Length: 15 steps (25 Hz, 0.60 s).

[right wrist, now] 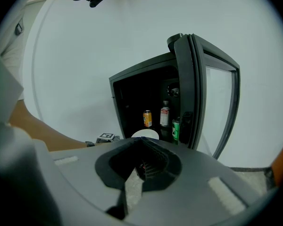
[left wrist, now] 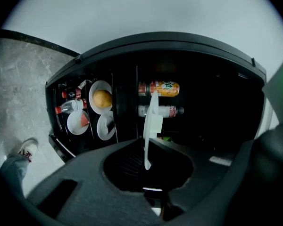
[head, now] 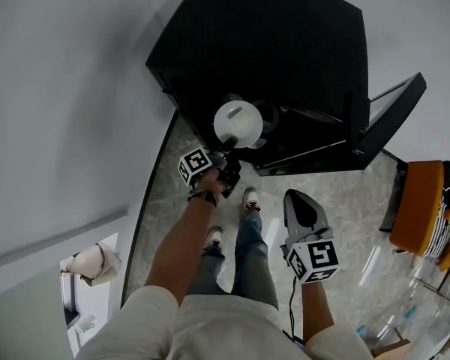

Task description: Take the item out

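A white plate [head: 238,122] hangs just outside the open black fridge [head: 285,43], in front of its shelves. My left gripper [head: 226,157] is shut on its lower rim. In the left gripper view the plate [left wrist: 152,119] stands edge-on, its rim pinched where the jaws meet [left wrist: 147,147]. My right gripper [head: 301,201] is held low to the right, away from the fridge, shut with nothing in it. The right gripper view shows the plate [right wrist: 145,134] over its closed jaws [right wrist: 140,144].
The fridge door [head: 379,122] stands open on the right. Inside are a plate with a round yellow fruit [left wrist: 102,98], two more plates [left wrist: 105,125], an orange bottle [left wrist: 162,88], a clear bottle [left wrist: 160,110] and cans [right wrist: 147,118]. An orange chair [head: 420,208] stands at right.
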Each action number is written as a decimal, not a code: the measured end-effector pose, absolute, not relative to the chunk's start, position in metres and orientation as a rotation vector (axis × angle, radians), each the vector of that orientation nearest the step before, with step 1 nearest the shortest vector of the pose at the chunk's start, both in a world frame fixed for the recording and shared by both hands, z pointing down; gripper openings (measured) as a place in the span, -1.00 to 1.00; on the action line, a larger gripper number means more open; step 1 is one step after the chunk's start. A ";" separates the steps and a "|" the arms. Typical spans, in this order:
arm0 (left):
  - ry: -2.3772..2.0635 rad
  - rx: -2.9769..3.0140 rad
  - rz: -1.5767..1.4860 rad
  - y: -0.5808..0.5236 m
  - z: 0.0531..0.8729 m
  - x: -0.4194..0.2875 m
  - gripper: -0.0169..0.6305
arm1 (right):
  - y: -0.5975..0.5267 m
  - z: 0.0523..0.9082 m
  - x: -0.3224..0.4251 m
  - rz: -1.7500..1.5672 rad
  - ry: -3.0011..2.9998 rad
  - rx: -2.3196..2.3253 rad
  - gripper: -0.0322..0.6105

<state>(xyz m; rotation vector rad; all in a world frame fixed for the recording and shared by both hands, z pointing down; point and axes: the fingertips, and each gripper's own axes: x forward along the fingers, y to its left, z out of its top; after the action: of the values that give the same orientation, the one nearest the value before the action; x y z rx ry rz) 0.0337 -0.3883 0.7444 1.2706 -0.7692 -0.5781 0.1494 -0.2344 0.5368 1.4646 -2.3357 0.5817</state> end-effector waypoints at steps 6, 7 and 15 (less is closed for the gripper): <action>-0.754 1.289 -0.572 -0.364 0.715 0.029 -0.89 | -0.233 0.530 0.148 0.561 -2.333 1.498 -0.88; -0.750 1.295 -0.573 -0.358 0.707 0.030 -0.89 | -0.231 0.527 0.148 0.559 -2.329 1.507 -0.88; -0.714 1.335 -0.579 -0.299 0.638 0.033 -0.89 | -0.216 0.499 0.144 0.581 -2.329 1.601 -0.88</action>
<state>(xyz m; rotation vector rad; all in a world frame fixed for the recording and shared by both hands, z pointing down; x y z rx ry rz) 0.0330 -0.2990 0.6376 1.3352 -0.7143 -0.5786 0.1440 -0.2156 0.4990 1.6010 -2.3287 0.5806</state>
